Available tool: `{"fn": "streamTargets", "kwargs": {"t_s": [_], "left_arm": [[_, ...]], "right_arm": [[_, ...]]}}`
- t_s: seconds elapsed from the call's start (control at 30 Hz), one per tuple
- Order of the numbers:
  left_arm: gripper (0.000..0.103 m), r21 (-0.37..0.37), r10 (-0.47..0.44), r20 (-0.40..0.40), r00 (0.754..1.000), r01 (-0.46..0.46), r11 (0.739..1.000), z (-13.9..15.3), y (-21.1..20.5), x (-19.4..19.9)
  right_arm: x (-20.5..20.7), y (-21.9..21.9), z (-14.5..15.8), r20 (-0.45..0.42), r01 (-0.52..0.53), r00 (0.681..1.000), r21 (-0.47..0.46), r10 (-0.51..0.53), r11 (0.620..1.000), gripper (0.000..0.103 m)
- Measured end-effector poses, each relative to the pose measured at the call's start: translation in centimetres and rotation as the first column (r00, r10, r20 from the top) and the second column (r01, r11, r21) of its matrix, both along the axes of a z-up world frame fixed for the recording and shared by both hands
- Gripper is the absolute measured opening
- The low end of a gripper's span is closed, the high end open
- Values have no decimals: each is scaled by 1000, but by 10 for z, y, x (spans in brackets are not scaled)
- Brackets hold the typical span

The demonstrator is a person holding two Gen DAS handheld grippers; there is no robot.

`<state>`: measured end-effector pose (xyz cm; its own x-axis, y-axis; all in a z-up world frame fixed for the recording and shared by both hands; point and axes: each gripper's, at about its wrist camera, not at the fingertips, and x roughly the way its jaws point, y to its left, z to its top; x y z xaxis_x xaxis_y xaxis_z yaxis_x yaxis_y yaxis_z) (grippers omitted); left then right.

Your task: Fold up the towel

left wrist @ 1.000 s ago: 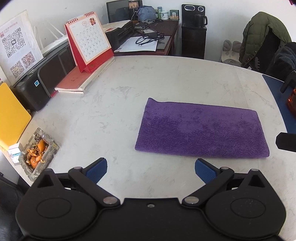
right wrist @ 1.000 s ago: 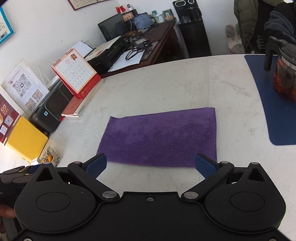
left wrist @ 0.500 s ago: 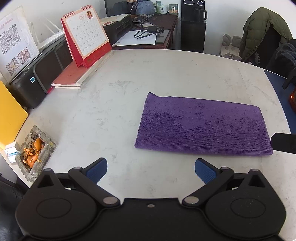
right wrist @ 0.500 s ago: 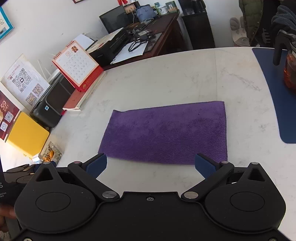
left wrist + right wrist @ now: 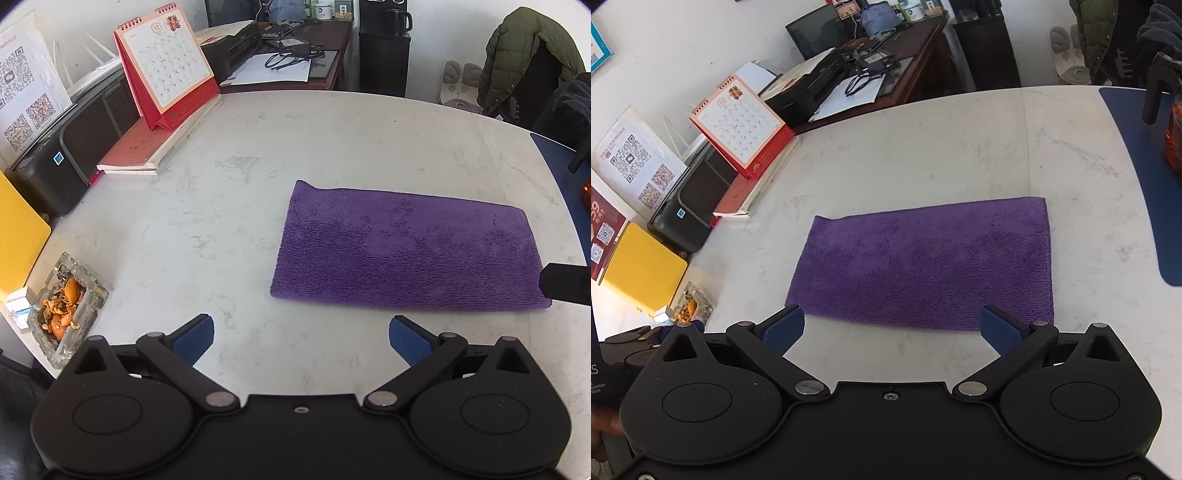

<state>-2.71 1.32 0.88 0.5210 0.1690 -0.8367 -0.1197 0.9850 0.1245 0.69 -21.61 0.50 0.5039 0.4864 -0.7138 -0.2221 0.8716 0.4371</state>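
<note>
My left gripper (image 5: 301, 339) has its blue fingers (image 5: 194, 338) spread wide apart with nothing between them, hovering over bare counter (image 5: 229, 206) just short of the towel's near left corner. My right gripper (image 5: 892, 330) is likewise spread wide and holding nothing; its fingers (image 5: 999, 330) sit right at the towel's near edge, though I cannot tell if they touch the cloth.

The purple towel (image 5: 923, 262) lies flat on the counter as a long rectangle, its near edge rounded like a fold. In the left view the towel (image 5: 402, 247) sits right of centre, and a black part at the frame's right edge overlaps its near right corner.

The counter is pale marbled stone with a curved far edge. Along its left side I see a glass ashtray (image 5: 62, 310) holding orange peel, a yellow box (image 5: 18, 240), a black printer (image 5: 81, 147), and a red desk calendar (image 5: 166, 70) standing on a red book (image 5: 144, 147). On the right lies a dark blue mat (image 5: 1141, 173) with an amber-filled glass pot (image 5: 1172, 122) on it. Beyond the counter stand a dark wooden desk (image 5: 912, 62) with cables and papers, and a chair draped with a green jacket (image 5: 528, 59).
</note>
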Motion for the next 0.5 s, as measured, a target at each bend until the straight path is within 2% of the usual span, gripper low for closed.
{"fn": "streamTargets", "kwargs": {"t_s": [0.5], "left_arm": [[102,-16,-26,-21,999,26,1000,-8,8,10]], "right_arm": [[6,8,-9,-36,39,999,-4,-39,999,103]]}}
